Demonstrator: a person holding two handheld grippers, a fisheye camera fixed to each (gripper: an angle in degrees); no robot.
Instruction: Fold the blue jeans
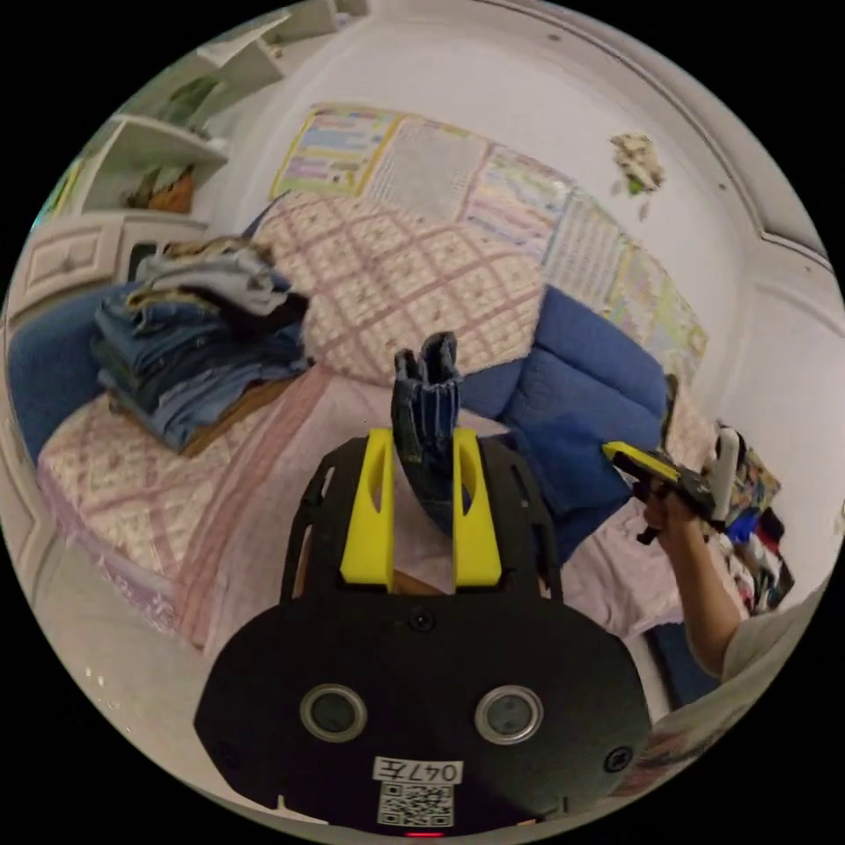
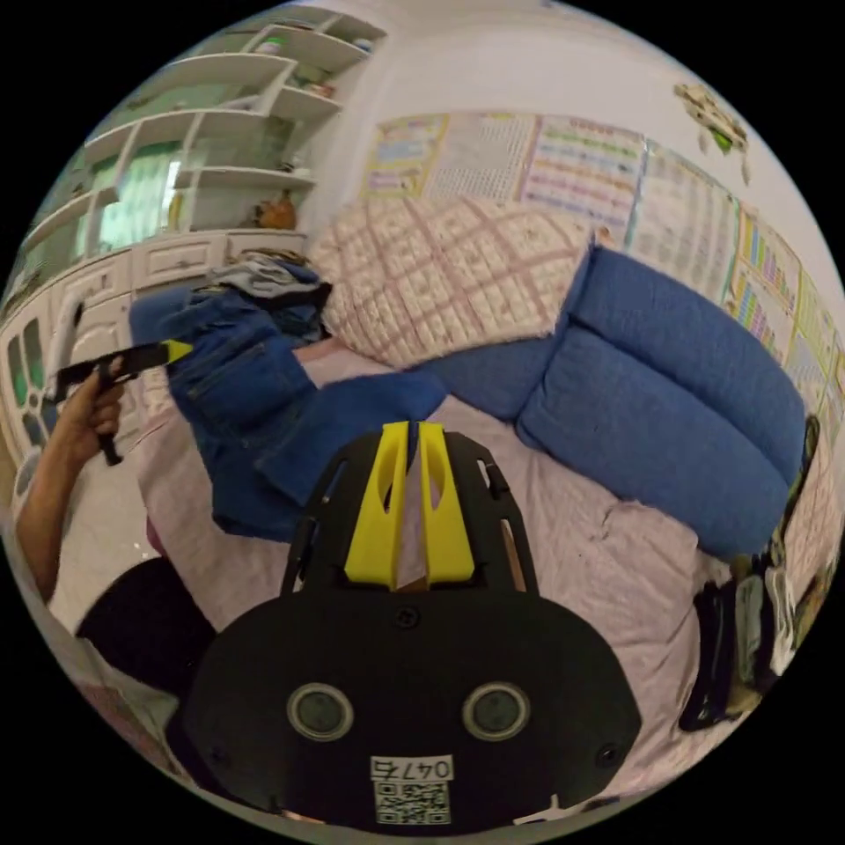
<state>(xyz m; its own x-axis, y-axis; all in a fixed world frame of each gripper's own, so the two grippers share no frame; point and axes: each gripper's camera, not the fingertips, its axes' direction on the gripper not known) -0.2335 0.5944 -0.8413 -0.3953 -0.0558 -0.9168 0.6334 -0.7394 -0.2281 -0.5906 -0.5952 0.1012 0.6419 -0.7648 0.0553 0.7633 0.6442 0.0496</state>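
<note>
The blue jeans (image 2: 255,414) hang above the pink bed sheet (image 2: 563,528), held up between the two grippers. In the left gripper view a bunched fold of the jeans (image 1: 429,396) stands up between the yellow jaws of my left gripper (image 1: 424,440), which is shut on it. In the right gripper view my right gripper (image 2: 407,433) has its jaws almost together, pinching an edge of the jeans at the tips. A hand holds the left gripper (image 2: 163,354) at the jeans' far corner. A hand also holds the right gripper (image 1: 629,458), seen off to the right.
A stack of folded clothes (image 1: 189,352) sits on the bed's far left corner. A quilted pillow (image 1: 405,282) and blue cushions (image 2: 669,387) lean against the poster-covered wall. White shelves and drawers (image 2: 185,202) stand at left. Dark clutter (image 2: 748,634) lies at the bed's right edge.
</note>
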